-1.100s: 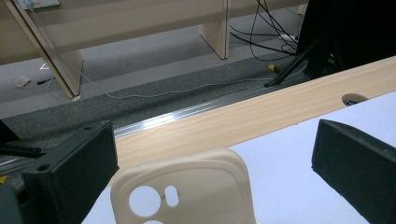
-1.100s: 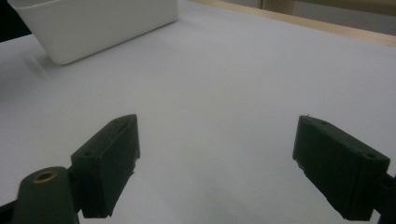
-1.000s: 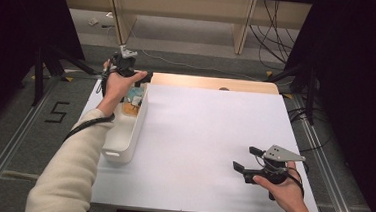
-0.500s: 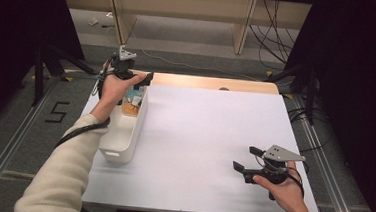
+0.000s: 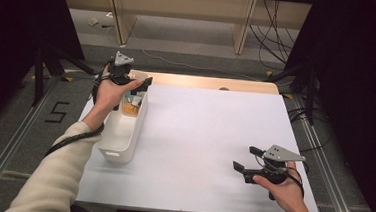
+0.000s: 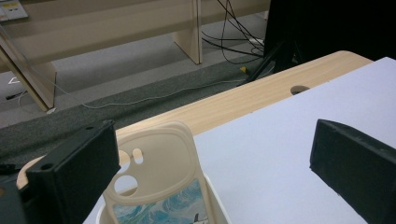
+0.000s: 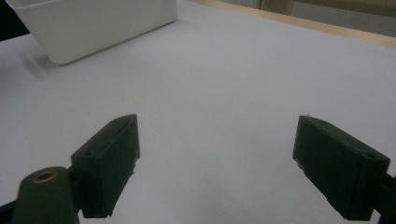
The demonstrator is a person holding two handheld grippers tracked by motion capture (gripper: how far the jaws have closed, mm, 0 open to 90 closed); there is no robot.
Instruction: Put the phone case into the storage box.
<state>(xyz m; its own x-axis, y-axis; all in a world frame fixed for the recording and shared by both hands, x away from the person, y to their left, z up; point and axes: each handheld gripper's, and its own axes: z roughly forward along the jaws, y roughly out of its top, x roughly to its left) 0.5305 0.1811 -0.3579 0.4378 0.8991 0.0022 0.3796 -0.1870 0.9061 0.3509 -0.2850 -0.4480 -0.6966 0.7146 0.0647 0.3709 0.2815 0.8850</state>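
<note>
Left gripper [image 5: 138, 84] over the bin's far end — phone case just below.

The phone case [image 6: 159, 179] stands upright in the white bin [image 5: 124, 131], long axis vertical, between the spread, empty jaws; the right gripper [image 5: 246, 159] rests open, far off at the near right.

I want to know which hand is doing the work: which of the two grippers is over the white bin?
The left gripper, held open over the far end of the white bin, just above a phone case standing in it. The right gripper hovers open over bare table.
</note>
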